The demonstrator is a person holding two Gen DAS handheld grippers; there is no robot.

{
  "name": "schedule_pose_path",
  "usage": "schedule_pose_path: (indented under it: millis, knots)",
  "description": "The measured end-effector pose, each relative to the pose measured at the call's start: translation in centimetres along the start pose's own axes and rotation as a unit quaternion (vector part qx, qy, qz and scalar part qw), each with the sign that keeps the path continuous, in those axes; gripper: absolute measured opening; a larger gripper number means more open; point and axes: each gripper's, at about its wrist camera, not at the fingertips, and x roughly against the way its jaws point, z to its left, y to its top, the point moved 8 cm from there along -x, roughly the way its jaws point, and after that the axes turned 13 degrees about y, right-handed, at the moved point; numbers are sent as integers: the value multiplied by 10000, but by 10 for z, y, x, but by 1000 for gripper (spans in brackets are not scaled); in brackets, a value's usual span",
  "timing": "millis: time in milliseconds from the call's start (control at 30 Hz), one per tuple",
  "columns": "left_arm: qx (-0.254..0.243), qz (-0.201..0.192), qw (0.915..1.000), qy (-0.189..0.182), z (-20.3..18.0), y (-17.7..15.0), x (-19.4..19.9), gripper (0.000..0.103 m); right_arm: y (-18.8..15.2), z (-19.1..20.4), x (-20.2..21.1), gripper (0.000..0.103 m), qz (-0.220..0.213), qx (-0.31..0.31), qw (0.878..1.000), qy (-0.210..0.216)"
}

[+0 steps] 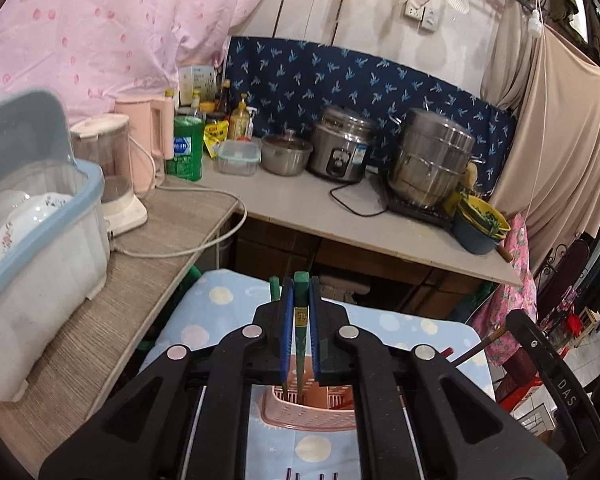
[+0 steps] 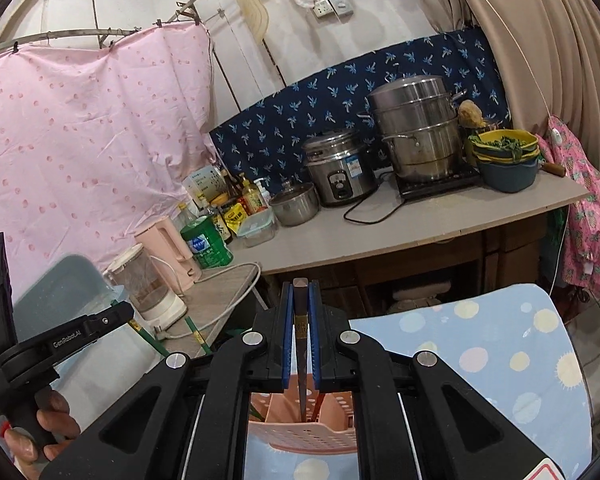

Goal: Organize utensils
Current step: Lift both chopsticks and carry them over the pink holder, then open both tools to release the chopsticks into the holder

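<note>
My left gripper is shut on a pair of green chopsticks, held upright, their lower ends inside a pink perforated utensil basket that stands on the blue dotted cloth. My right gripper is shut on a dark brown chopstick, also upright, its tip down in the same pink basket. The left gripper's body, with the hand holding it, shows at the left of the right wrist view, with green chopsticks beside it.
A blue-rimmed dish box with plates stands on the left counter, beside a blender and a pink kettle. The rear counter holds bottles, pots, a rice cooker, a steamer and bowls.
</note>
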Motion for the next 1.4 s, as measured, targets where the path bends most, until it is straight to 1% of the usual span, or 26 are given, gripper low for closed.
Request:
schedule_pose_path:
  millis: [267,300,333,367,433,533,633,800,967,1133,1267,1400]
  knots:
    - [-56,215,9997,58,-2,-16,-18,7,-15,-10,-13,8,211,0,9997,-132]
    - [-40,218,9997,93,-1,-18,-19,8,-15,-11,-11,11,169,-6,9998,-145]
    - [-34,211,9997,99,0,-19,-19,10,-15,-11,-10,14,159,-2,9998,-157]
    - [-42,206,9997,85,0,-20,-18,13,-14,-11,-8,15,143,3,9998,-164]
    - [-42,218,9997,98,2,-20,-17,25,-12,-10,-2,15,99,2,9998,-151]
    - [-16,180,9997,142,7,-21,-10,35,-9,-6,10,16,16,4,9999,-101]
    - [-25,142,9997,190,11,-24,-1,37,-9,1,24,22,-40,68,9999,-87]
    - [-127,131,9994,291,16,-36,15,37,-20,9,47,23,2,124,9999,-52]
    - [-314,96,9981,517,23,-57,34,37,-45,15,70,23,130,201,9996,-124]
    - [-505,133,9959,743,31,-83,49,37,-75,19,87,23,353,279,9988,-201]
    - [-662,210,9934,913,36,-106,58,37,-96,23,101,23,483,313,9980,-251]
    - [-759,363,9916,978,42,-131,64,37,-117,25,113,23,635,379,9968,-312]
